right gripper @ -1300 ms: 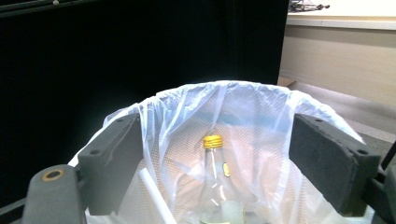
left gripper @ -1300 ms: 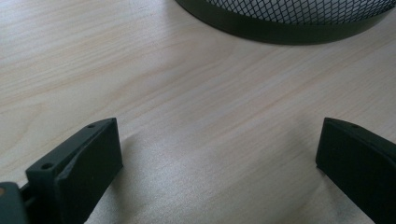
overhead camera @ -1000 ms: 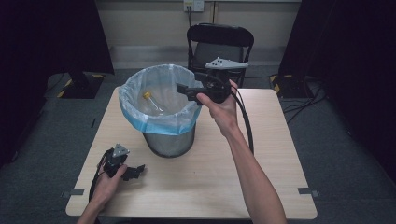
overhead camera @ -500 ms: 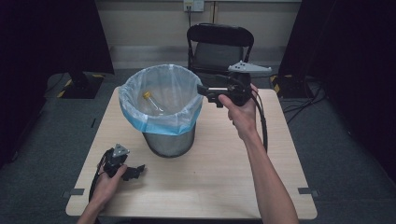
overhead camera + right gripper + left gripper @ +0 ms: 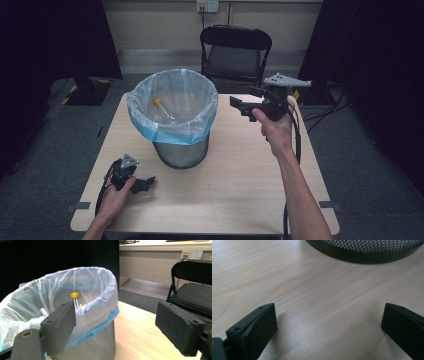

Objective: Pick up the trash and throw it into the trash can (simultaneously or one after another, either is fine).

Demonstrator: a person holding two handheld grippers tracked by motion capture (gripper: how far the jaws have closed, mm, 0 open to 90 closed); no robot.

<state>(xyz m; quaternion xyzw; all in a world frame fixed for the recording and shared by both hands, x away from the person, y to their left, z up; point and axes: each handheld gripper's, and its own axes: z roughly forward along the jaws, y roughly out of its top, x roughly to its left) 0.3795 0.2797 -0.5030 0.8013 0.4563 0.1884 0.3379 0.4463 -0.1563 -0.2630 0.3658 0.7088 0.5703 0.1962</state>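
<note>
The bin (image 5: pixel 175 120), a mesh can lined with a clear bag that has a blue band folded over its rim, stands on the surface (image 5: pixel 235 175) ahead of the left tongs (image 5: pixel 142 184) and off to the open side of the right tongs (image 5: pixel 239 104). A bottle with a yellow cap (image 5: pixel 157 102) lies inside it, leaning against the liner; judging by that, the work of dropping it in looks done. The right tongs hang in the air beside the rim, jaws spread and empty, likely held high so they clear the bag as the hand comes away. The left tongs rest low on the surface, also released with nothing between them, probably parked because one hand is enough here. In the left gripper view the bin's dark base ring (image 5: pixel 364 255) is just ahead, cut off at the top. In the right gripper view the near jaw covers part of the liner (image 5: pixel 95 295), and something pale beside the bottle is too veiled by plastic to name. The bin's bottom is out of sight, so how much it holds cannot be told
</note>
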